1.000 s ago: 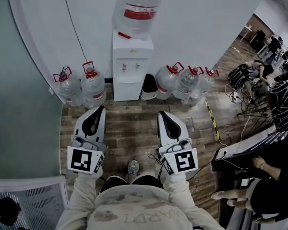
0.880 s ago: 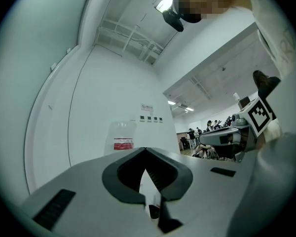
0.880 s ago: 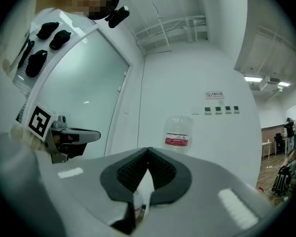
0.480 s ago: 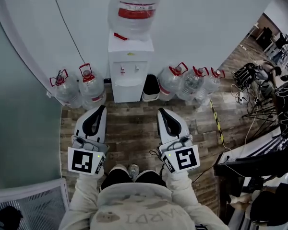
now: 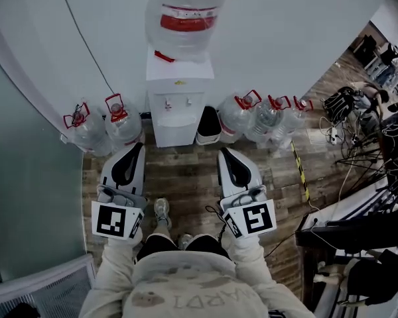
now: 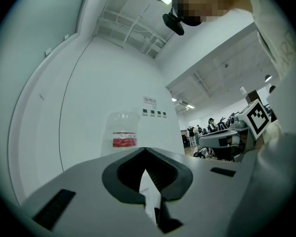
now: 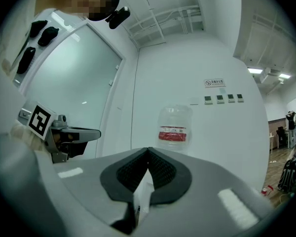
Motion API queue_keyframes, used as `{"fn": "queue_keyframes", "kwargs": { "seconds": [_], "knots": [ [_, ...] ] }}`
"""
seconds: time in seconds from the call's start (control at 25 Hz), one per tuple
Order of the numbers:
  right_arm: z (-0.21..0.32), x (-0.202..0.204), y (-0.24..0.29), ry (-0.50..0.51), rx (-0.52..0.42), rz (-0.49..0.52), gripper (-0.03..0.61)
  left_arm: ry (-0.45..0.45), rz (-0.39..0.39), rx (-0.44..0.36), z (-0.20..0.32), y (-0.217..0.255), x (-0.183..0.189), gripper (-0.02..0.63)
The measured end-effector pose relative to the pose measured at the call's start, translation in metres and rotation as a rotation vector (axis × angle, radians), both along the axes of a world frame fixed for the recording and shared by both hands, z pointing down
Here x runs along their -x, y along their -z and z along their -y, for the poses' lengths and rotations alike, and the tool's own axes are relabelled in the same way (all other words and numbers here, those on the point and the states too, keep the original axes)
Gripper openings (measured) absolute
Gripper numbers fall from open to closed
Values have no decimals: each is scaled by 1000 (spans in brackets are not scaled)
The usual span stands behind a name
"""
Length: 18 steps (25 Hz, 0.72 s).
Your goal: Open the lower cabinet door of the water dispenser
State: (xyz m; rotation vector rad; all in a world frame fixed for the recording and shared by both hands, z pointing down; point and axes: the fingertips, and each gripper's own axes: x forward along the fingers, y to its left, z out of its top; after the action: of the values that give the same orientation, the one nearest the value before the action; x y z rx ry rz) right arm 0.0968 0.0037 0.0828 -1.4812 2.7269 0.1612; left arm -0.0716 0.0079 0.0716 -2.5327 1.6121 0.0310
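Observation:
The white water dispenser (image 5: 176,105) stands against the wall with a clear bottle (image 5: 186,15) upside down on top. Its lower cabinet door (image 5: 174,132) faces me and looks closed. My left gripper (image 5: 138,147) and right gripper (image 5: 223,151) are held level side by side, a short way in front of the dispenser and touching nothing. The jaws of both are closed tip to tip and hold nothing. In the left gripper view the left gripper (image 6: 145,151) points at the bottle (image 6: 124,132). In the right gripper view the right gripper (image 7: 148,150) points at the bottle (image 7: 173,127) too.
Several full water jugs (image 5: 96,121) stand left of the dispenser and more jugs (image 5: 259,114) stand to its right. A black bin (image 5: 207,121) sits beside it. Desks with cables (image 5: 358,111) line the right side. A white mesh chair (image 5: 40,290) is at the lower left.
I have stepped toward the dispenser, which now looks closer, and both grippers have come forward with me. One foot now shows ahead between the grippers.

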Motion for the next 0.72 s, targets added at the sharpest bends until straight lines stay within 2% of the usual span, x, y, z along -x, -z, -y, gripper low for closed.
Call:
{"fn": "queue_keyframes", "kwargs": {
  "seconds": [0.4, 0.72],
  "knots": [
    [101, 29, 9, -47, -14, 14, 9, -36, 11, -11, 105, 8, 31, 2],
    [156, 44, 2, -94, 3, 13, 9, -77, 9, -13, 166, 6, 48, 2]
  ]
}}
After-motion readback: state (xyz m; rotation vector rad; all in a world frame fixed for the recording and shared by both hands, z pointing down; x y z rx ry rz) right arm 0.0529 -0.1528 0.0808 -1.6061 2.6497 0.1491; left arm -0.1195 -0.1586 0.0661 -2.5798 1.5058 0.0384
